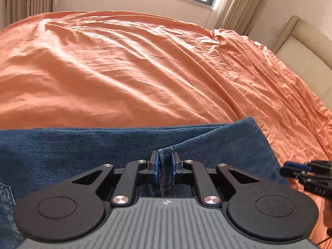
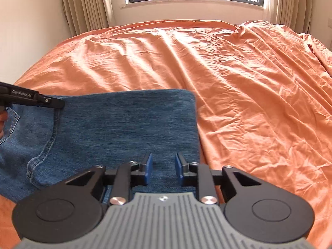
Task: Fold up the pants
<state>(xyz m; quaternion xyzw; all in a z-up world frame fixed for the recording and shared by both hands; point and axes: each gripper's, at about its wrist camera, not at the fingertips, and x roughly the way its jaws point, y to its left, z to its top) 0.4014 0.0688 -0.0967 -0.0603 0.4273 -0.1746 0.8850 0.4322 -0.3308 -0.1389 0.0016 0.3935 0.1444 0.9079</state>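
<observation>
While the left tool (image 1: 165, 161) clamps one pair of jeans (image 2: 128, 128), the right tool (image 2: 163, 166) seemingly gapes empty.

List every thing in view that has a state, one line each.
jeans: folded, flat on the bed
left gripper: shut on a jeans seam
right gripper: open above the jeans
orange bedsheet: wrinkled
curtains: drawn aside
</observation>
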